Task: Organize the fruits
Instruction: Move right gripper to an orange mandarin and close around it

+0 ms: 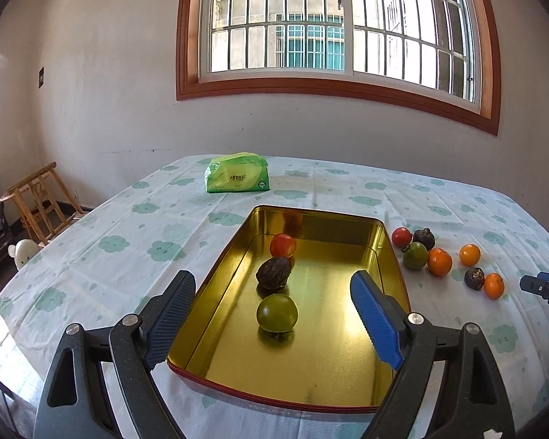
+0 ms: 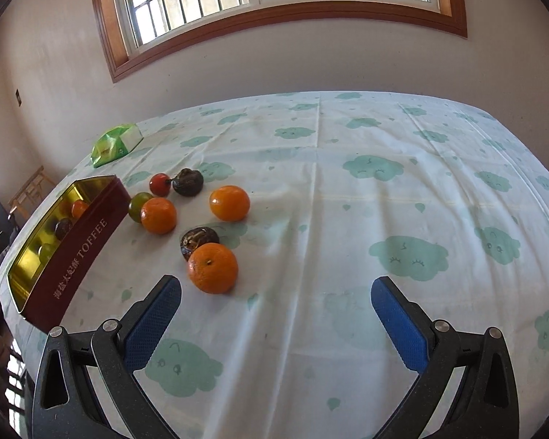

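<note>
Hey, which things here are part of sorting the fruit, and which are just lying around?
Part of the job:
- gold-lined rectangular tin, holding a red tomato, a dark wrinkled fruit and a green tomato
- loose fruit on the cloth, such as the nearest orange mandarin

Lying about:
- green tissue pack
- cloud-print tablecloth

1 tin (image 1: 216,267) holds 3 fruits (image 1: 277,312); 7 fruits (image 2: 212,267) and 1 tissue pack (image 1: 237,178) lie outside.
</note>
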Demonstrator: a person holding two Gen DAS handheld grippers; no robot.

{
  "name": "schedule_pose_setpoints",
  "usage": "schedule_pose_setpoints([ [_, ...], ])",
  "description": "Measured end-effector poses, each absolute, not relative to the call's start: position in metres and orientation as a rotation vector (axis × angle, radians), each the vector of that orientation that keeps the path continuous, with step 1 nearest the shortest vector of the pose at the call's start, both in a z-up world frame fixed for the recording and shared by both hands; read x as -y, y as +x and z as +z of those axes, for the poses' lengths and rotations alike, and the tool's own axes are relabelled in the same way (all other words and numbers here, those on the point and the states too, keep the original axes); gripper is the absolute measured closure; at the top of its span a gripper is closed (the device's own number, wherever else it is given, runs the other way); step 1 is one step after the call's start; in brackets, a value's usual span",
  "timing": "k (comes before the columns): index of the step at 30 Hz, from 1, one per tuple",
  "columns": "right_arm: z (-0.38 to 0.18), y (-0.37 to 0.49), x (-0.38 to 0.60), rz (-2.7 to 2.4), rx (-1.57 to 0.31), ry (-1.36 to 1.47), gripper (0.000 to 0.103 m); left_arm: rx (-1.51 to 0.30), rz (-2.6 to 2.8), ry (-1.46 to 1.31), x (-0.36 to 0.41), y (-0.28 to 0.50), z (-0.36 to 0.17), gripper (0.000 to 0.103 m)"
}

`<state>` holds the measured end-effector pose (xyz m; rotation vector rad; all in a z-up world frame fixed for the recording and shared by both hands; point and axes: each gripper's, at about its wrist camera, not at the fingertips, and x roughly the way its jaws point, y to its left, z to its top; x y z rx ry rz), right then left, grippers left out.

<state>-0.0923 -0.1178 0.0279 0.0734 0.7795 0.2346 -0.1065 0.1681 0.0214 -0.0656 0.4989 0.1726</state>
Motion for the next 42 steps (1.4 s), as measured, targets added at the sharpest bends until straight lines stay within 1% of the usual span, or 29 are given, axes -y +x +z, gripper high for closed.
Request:
schedule_pose_setpoints([
  [6,0.023,-0.090,0.099,0.267,-0.802,0.041,0.001,-0.495,0.175,-0.099,-0.176,-0.119,0.012,0.019],
  [8,0.020,-0.088,0.095,0.277,-0.813,0.032,0.008,-0.491,0.175,-0.104,-0.177,-0.122,0.011,0.019],
  [12,0.017,-0.082,0.084,0.296,-0.823,-0.014,0.013,-0.486,0.175,-0.102,-0.177,-0.128,0.012,0.018],
  [15,0.015,-0.078,0.076,0.308,-0.825,-0.048,0.016,-0.479,0.172,-0.092,-0.175,-0.132,0.015,0.015],
  [18,0.009,-0.070,0.070,0.316,-0.842,-0.082,0.023,-0.472,0.174,-0.087,-0.174,-0.135,0.018,0.012],
  [19,0.007,-0.067,0.069,0.321,-0.851,-0.092,0.029,-0.472,0.174,-0.089,-0.174,-0.136,0.018,0.012],
  [23,0.002,-0.062,0.061,0.339,-0.886,-0.139,0.066,-0.486,0.176,-0.111,-0.178,-0.134,0.018,0.010],
  [27,0.008,-0.071,0.058,0.351,-0.896,-0.129,0.066,-0.509,0.184,-0.132,-0.182,-0.134,0.017,0.010],
  [32,0.037,-0.095,0.046,0.428,-0.840,-0.092,0.066,-0.526,0.203,-0.158,-0.189,-0.137,0.021,0.010],
  [38,0.088,-0.097,0.002,0.573,-0.772,-0.074,0.066,-0.553,0.226,-0.189,-0.197,-0.140,0.025,0.008],
  [42,0.101,-0.087,-0.035,0.653,-0.772,-0.077,0.066,-0.574,0.250,-0.176,-0.200,-0.140,0.026,0.007],
])
